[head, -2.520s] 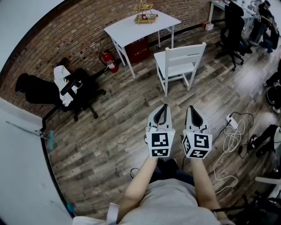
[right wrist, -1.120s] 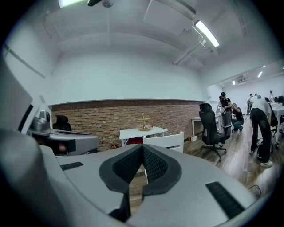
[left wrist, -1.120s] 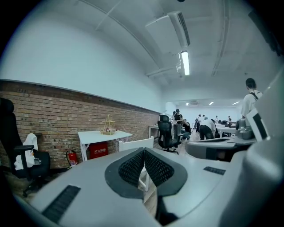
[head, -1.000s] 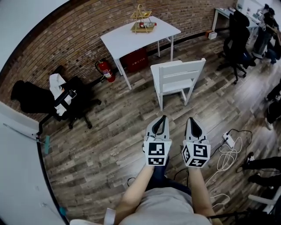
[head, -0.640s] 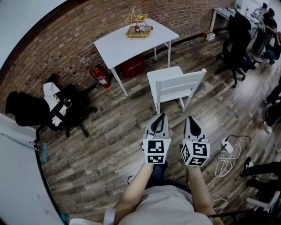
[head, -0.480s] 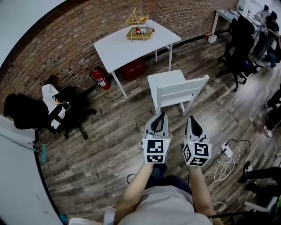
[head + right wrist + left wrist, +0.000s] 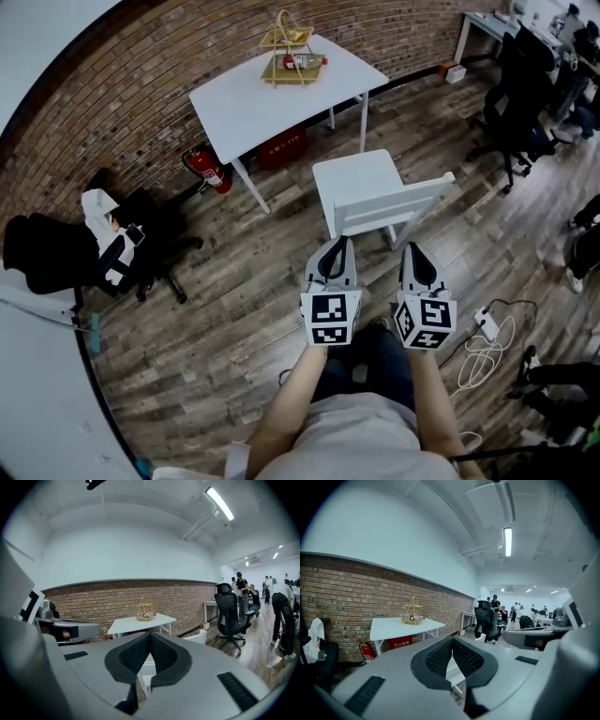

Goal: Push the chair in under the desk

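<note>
**Inspector:** Two grippers to report. State of each?

**Assistant:** Left gripper (image 7: 337,244): jaws closed tip to tip, nothing between them. Right gripper (image 7: 413,247): the same, closed and empty. They are held side by side, apart from each other, both pointing at twelve o'clock.

**Inspector:** Location of the chair?

**Assistant:** The chair (image 7: 367,180) stands on the floor (image 7: 234,309) at twelve o'clock from the grippers, just beyond their tips. Its backrest (image 7: 398,199) faces them and its seat faces the desk. Whether either tip touches the backrest cannot be told.

**Inspector:** And the desk?

**Assistant:** The desk (image 7: 253,103) is at eleven o'clock from the chair, against the brick wall (image 7: 141,84). The seat lies near the desk's near edge, towards its right end, and is not under the top. A wire rack (image 7: 287,45) stands on the desk at its far side.

**Inspector:** Anything else noted?

**Assistant:** An extinguisher (image 7: 202,170) stands at nine o'clock from the chair, beside the desk's left leg. Cables (image 7: 489,339) lie on the floor at four o'clock from the right gripper.
</note>
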Demonstrator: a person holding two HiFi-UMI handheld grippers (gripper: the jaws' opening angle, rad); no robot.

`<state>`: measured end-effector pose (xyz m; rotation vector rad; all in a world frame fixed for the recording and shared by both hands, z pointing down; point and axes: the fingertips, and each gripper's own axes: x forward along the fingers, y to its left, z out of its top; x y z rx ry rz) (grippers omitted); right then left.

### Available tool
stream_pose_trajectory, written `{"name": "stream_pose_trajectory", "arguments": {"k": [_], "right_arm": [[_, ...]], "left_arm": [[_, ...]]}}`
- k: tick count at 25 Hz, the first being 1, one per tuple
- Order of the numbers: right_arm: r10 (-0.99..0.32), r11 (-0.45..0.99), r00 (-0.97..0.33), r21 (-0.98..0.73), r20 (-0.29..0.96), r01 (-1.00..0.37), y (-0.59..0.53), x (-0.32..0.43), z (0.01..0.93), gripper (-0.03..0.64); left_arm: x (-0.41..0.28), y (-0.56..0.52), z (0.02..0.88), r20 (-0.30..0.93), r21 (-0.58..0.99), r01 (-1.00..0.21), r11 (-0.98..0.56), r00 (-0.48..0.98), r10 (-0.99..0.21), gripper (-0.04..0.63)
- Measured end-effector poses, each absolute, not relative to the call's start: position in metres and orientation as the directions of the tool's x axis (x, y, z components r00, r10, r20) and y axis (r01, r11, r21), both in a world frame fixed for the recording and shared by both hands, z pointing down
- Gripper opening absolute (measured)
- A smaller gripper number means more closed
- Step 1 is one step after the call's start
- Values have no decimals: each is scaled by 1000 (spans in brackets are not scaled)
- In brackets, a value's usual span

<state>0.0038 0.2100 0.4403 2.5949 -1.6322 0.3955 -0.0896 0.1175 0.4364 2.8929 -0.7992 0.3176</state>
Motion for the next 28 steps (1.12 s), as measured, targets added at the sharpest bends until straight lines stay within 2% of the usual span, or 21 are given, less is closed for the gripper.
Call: {"name": "stream_pose_trajectory", "arguments": {"k": [8, 17, 22, 28], "right_arm": [[-887, -410, 369, -103, 279, -906, 181, 56, 462, 15], [-908, -288, 249, -70, 338, -955, 131, 128, 476, 15], [-911, -180, 157, -23, 381, -983, 106, 162, 484, 15], [-891, 22, -5, 33, 454, -999, 87, 175, 504, 17]], "left_arm": [[-44, 95, 455, 264, 59, -531, -845, 825, -499, 15], [37, 69, 471, 323, 80, -574, -815, 789, -523, 15], [76, 58, 484, 370, 72, -603, -795, 756, -540, 15], [104, 48, 498, 421, 63, -634, -771, 717, -555, 15]]}}
